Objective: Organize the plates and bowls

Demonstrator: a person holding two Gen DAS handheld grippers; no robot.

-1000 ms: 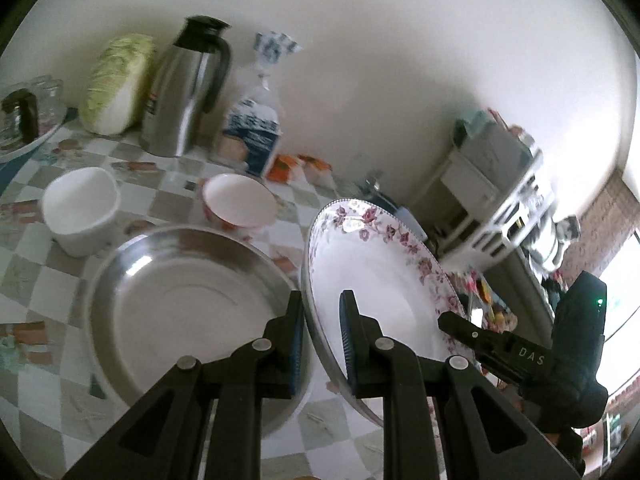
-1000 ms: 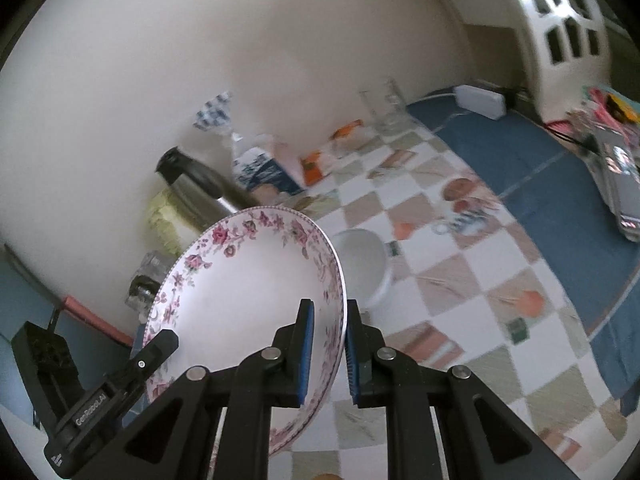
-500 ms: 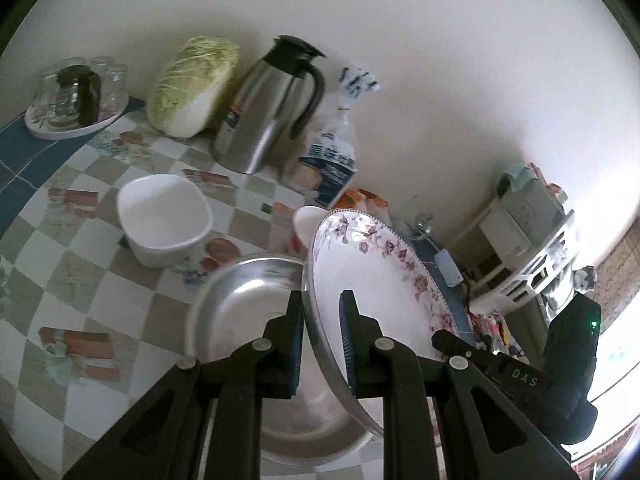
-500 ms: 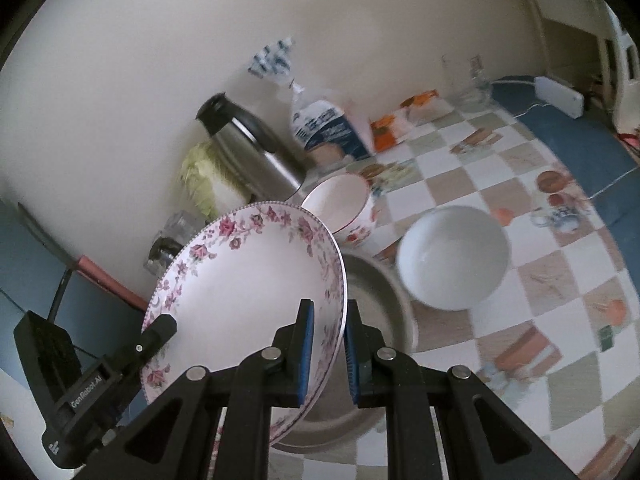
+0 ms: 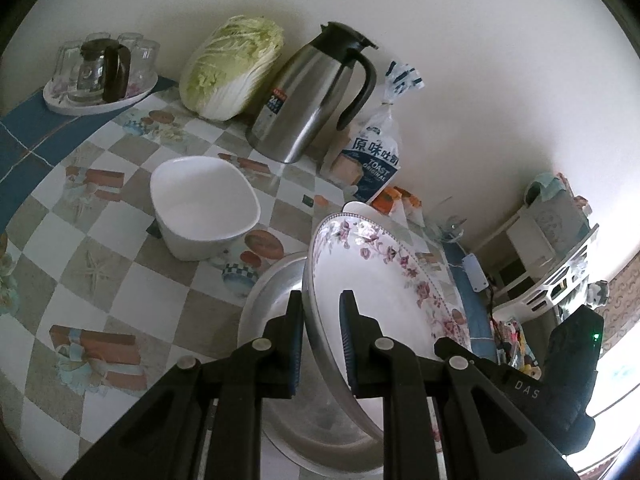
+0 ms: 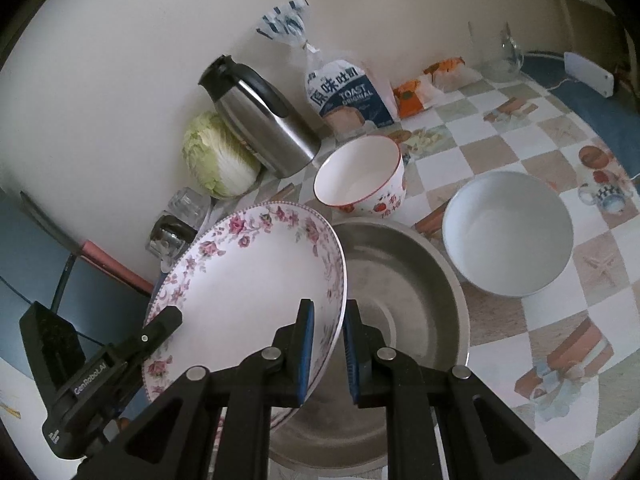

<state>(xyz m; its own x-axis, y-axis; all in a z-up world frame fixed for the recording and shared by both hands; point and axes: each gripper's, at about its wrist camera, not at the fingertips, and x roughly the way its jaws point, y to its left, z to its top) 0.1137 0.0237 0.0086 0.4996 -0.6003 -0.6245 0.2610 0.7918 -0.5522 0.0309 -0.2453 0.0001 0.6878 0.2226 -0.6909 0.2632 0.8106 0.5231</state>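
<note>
A white plate with a pink flower rim (image 5: 380, 280) (image 6: 256, 276) is held tilted between both grippers, above a large steel basin (image 5: 268, 304) (image 6: 404, 284). My left gripper (image 5: 322, 344) is shut on one edge of the plate. My right gripper (image 6: 327, 354) is shut on the opposite edge. A white squarish bowl (image 5: 204, 204) (image 6: 508, 236) stands on the checked table beside the basin. A red-rimmed bowl with a fruit pattern (image 6: 360, 176) stands behind the basin; only its rim (image 5: 356, 207) shows in the left wrist view.
Against the wall stand a steel thermos jug (image 5: 316, 96) (image 6: 260, 116), a cabbage (image 5: 232, 68) (image 6: 216, 156), a toast bag (image 5: 376, 152) (image 6: 344, 88) and orange packets (image 6: 424, 88). A tray of glasses (image 5: 100, 76) sits at the far left. A glass jug (image 6: 496, 52) stands at the back right.
Both grippers have carried the plate along, still gripped at both edges. It has tipped flatter over the steel basin, and the white bowl and red-rimmed bowl now show more fully.
</note>
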